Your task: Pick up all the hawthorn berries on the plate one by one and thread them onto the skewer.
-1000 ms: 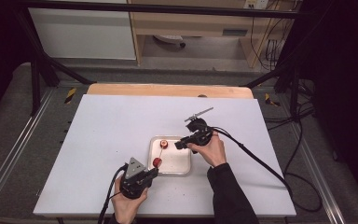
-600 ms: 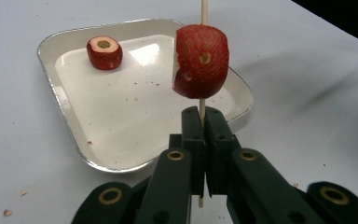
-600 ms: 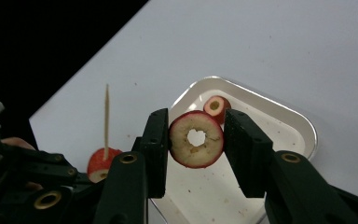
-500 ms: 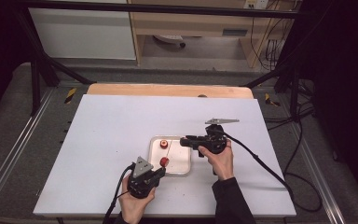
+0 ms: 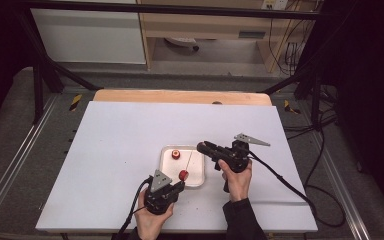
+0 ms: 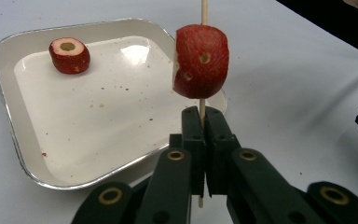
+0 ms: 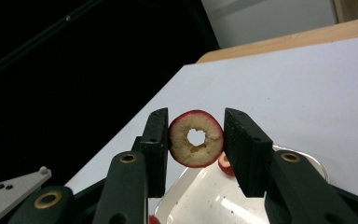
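Threading cored red fruit pieces onto a wooden skewer (image 6: 203, 9), roughly a third through by my read. Left gripper (image 6: 200, 122) jaws pressed together on the skewer, one piece (image 6: 200, 61) already on it, over the tray's (image 5: 198, 181) near edge. Right gripper (image 7: 196, 140) jaws pinching a second piece (image 7: 196, 138), hole showing, above the tray's right edge. Third piece (image 6: 69, 55) sits at the tray's far-left corner, still to go.

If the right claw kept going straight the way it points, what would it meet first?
Probably the skewer held by the left claw, above the tray. The right claw, shut on a cored fruit ring, points left toward it; depth is uncertain.
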